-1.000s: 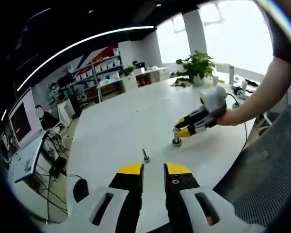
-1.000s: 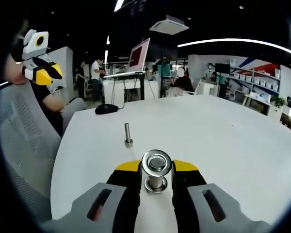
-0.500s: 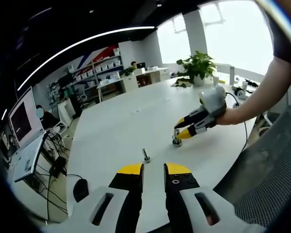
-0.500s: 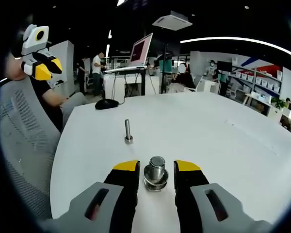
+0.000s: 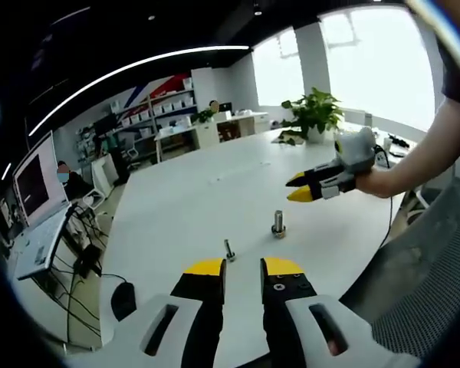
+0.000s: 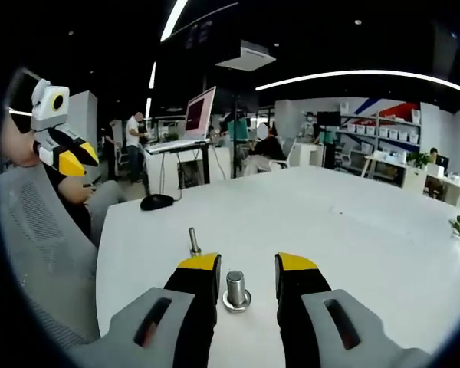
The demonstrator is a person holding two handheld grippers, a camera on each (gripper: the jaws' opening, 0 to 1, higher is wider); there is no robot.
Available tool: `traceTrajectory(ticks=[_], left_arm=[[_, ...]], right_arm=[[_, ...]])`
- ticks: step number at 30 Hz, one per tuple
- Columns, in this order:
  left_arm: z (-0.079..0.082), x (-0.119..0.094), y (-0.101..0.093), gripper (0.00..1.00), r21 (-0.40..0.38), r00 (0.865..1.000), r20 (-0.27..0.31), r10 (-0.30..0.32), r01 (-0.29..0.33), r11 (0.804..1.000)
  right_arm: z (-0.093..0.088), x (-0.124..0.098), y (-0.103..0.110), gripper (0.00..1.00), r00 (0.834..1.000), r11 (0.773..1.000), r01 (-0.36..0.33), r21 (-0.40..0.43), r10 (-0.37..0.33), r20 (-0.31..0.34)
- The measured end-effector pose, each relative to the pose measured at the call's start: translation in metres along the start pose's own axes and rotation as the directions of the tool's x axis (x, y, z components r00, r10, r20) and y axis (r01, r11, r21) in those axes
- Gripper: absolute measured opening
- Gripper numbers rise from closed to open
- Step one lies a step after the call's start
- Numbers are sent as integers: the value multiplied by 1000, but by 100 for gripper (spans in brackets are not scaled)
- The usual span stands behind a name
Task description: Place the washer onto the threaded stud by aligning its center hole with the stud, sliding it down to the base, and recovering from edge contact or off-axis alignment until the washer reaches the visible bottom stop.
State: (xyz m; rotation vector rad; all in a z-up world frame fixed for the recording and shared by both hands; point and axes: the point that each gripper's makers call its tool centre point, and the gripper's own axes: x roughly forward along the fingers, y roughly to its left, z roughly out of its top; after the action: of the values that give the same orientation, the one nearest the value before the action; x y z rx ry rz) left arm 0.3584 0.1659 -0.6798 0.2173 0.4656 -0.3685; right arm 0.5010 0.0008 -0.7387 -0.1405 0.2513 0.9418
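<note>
Right gripper view: washer [image 6: 237, 303] on stud [image 6: 235, 287] between open hand-held gripper [image 6: 248, 270] jaws

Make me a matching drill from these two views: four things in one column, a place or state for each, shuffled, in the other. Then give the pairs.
Things:
1. stud with washer
2. thin bolt
3. mouse
4. right gripper

Places or states:
A. raised above the table, fingers empty
B. upright on the table, washer at its base
C. near the table's far edge, by the chair
D. standing alone, beyond the left finger in the right gripper view

Pairs: 1-B, 2-D, 3-C, 4-A
</note>
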Motion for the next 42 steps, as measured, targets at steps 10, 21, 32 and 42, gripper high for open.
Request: traceTrajectory(ticks=[10,21,32,42], left_arm=[[7,-4,6,16,-36,999,44,15,-13,999],[15,-8,12,17,-81,996,86,35,-28,996],[14,-10,13,17,-102,995,94,43,-33,994],[15,-9,17,17,-103,992,114,45,-33,994]], right_arm=[[33,-43,-6,32,992,992,119,40,-121,37],[49,-101,0,32,975,970,215,115,-220,32],[41,-134,28,33,977,969,210,128,-212,-4],[49,-149,41,33,972,961,233,151,-235,-6]])
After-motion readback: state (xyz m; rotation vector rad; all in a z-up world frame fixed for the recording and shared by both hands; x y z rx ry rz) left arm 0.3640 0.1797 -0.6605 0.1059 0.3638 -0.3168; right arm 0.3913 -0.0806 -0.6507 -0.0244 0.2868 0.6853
